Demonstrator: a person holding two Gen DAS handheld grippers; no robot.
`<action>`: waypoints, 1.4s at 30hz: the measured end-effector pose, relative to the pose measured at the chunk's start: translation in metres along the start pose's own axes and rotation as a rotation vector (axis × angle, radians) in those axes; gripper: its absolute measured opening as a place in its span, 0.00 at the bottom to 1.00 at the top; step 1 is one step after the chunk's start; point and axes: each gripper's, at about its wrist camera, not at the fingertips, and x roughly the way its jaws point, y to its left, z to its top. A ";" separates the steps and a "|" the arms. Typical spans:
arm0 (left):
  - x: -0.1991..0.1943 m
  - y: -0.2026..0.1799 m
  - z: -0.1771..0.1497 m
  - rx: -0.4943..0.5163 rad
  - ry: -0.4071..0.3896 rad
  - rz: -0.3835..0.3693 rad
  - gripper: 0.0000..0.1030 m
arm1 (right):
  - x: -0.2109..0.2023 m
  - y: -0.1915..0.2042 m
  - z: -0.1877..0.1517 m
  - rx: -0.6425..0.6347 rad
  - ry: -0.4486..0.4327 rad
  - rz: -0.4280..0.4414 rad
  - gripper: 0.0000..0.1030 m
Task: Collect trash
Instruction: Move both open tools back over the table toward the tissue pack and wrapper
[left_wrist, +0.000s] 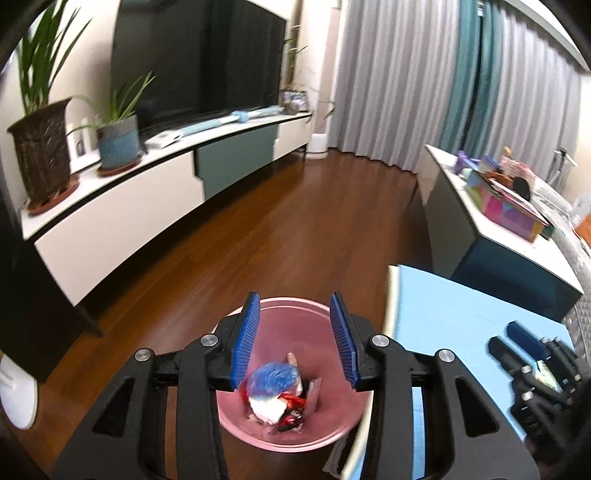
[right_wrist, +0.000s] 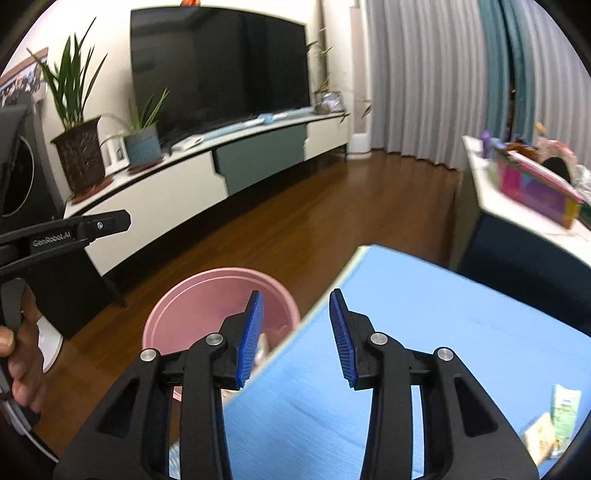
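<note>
- Tongs, left: jaws apart, nothing between the pads; they hang directly over the pink bin, which stands on the wooden floor just beside the left edge of the blue tabletop.
- Bin contents: a blue-and-white wrapper and a red-and-black packet lie at the bottom. Picture is blurred there; finer detail cannot be told.
- Tongs, right: jaws likewise apart and empty, held above the tabletop's left edge, beside the bin.
- Remaining trash: a green-and-white wrapper and a pale packet lie near the right edge of the tabletop, well apart from either tool.
- Step in hand, as judged: a drop into the bin appears complete; collection is part done.
- Next move calls for: carrying the right tongs across the tabletop to the two wrappers, lowering the jaws astride one, and closing firmly. Flat, thin wrappers may slip out, so a low approach is advisable.
</note>
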 end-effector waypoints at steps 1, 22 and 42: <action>-0.002 -0.006 -0.001 0.010 -0.005 -0.009 0.38 | -0.007 -0.006 -0.001 0.002 -0.013 -0.011 0.37; -0.036 -0.204 -0.065 0.177 -0.036 -0.236 0.38 | -0.228 -0.223 -0.061 0.176 -0.181 -0.402 0.37; -0.010 -0.280 -0.086 0.213 0.010 -0.279 0.39 | -0.135 -0.308 -0.188 0.148 0.182 -0.369 0.27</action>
